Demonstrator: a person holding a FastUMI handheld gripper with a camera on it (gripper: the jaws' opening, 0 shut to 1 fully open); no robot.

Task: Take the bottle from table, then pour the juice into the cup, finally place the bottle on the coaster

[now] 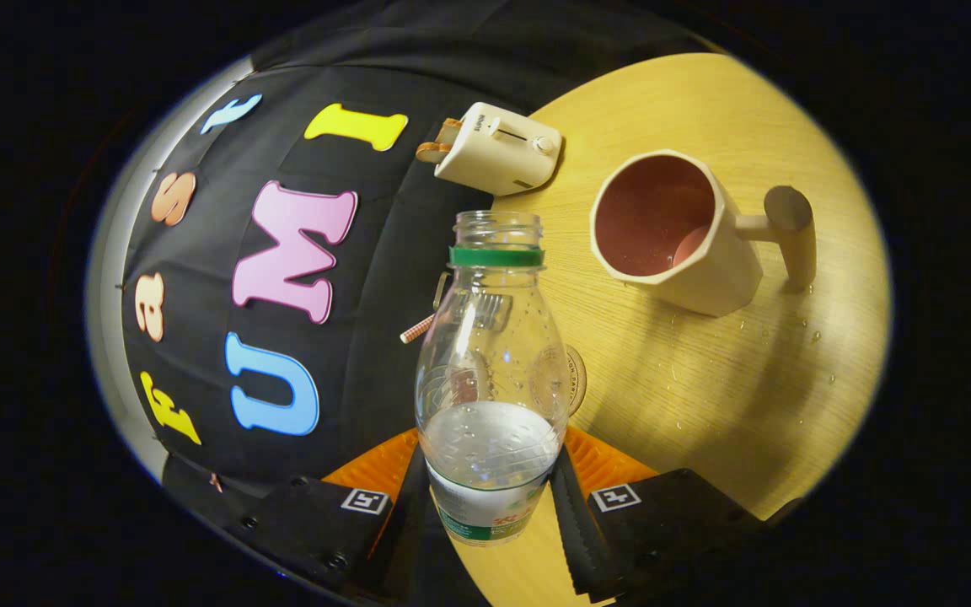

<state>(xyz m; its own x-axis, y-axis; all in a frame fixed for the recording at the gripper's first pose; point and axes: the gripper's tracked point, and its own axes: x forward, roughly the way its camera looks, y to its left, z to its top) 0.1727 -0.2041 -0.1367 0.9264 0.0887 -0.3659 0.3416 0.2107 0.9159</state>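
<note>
Gripper view: the gripper [492, 497] is closed on the lower body of a clear plastic bottle [492, 371], one finger pressing each side. The bottle has a green neck ring, no cap, and clear liquid filling roughly its bottom third. Beyond the bottle lies a round light-wood table [705, 379]. A faceted cream cup [671, 232] with a reddish-brown interior and a peg-shaped handle stands on the table beyond the bottle, on the side of the right finger, apart from it. Water droplets [806, 329] dot the table beside the cup. A cream toaster [498, 147] holding a bread slice sits beyond the bottle mouth at the table's far edge.
</note>
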